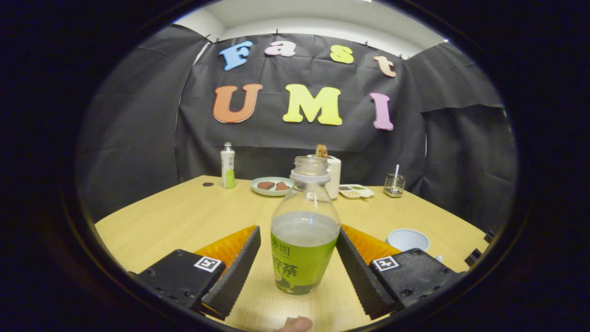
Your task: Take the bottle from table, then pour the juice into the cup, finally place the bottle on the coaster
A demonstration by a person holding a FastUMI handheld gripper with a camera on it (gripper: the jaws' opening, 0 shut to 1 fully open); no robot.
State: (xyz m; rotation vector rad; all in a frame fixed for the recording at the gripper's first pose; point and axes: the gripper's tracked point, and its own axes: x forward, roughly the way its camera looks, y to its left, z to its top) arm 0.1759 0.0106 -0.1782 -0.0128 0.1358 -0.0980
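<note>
- Tabletop [184, 216]: one pale wooden surface that carries everything here, reaching from the gripper back to the booth wall.
- Gripper [297, 258]: one, its two fingers spread wide, flanking the near bottle on either side. The tips look very close to the bottle's shoulders, but I cannot tell whether either finger presses on it, so I judge the grasp not yet made.
- Bottles: two. The near bottle [304, 240], uncapped and partly filled with pale juice, stands upright between the fingers, dead ahead, its long axis vertical; closing straight inward should catch it at the labelled waist. A second, capped bottle [227, 166] stands well apart at the far side of the tabletop.
- Cup [408, 240]: one, white and open-topped, just beyond the right finger, near the bottle.
- Plate [272, 186]: one, far back, holding two brown pieces.
- Fingertip [295, 324]: one, of a person, just below the bottle's base.
- Coaster: I cannot pick one out for certain; a small dark disc [208, 184] lies beside the far bottle.
</note>
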